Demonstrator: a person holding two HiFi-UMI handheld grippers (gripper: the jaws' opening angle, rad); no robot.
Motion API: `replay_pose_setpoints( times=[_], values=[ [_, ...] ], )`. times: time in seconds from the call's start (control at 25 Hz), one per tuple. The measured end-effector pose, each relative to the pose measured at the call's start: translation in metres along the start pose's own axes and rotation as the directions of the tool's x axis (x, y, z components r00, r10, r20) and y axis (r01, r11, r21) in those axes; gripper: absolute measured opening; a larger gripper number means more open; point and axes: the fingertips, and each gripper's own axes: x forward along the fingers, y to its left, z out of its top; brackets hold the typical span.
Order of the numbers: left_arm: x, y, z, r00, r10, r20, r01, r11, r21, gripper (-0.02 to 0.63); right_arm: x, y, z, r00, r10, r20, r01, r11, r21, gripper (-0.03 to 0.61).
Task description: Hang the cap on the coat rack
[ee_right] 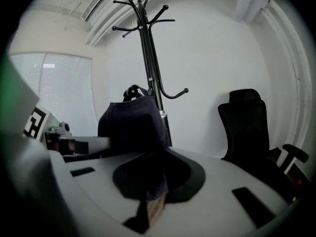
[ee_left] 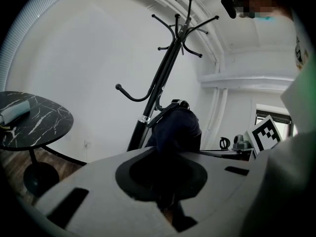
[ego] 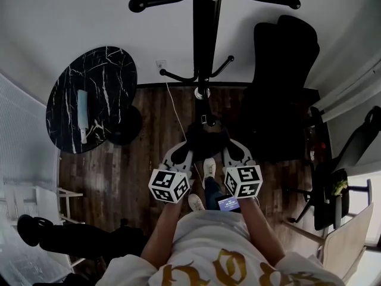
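Note:
A dark cap (ego: 207,140) hangs between my two grippers, low in front of the black coat rack (ego: 205,40). My left gripper (ego: 189,144) is shut on the cap's left side, and my right gripper (ego: 225,143) is shut on its right side. In the left gripper view the cap (ee_left: 175,127) bulges above the closed jaws, with the coat rack (ee_left: 158,88) rising behind it. Seen from the right gripper, cap fabric (ee_right: 131,122) is pinched in the jaws, and the rack's pole (ee_right: 150,68) stands just behind. The rack's upper hooks are bare.
A round black marble table (ego: 110,70) stands to the left with a pale object (ego: 83,115) on it. A black office chair (ego: 283,70) stands right of the rack. Another chair (ego: 339,189) is at the far right. A white cable (ego: 174,109) runs along the wood floor.

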Motion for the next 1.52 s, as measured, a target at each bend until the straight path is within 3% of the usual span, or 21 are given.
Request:
replay_pose_setpoints(
  times=[1.52],
  values=[
    [0.021, 0.031, -0.007, 0.999, 0.037, 0.001, -0.037, 0.999, -0.039, 0.027, 0.036, -0.005, -0.010, 0.999, 0.047, -0.023, -0.047, 0.999, -0.004, 0.021]
  ],
)
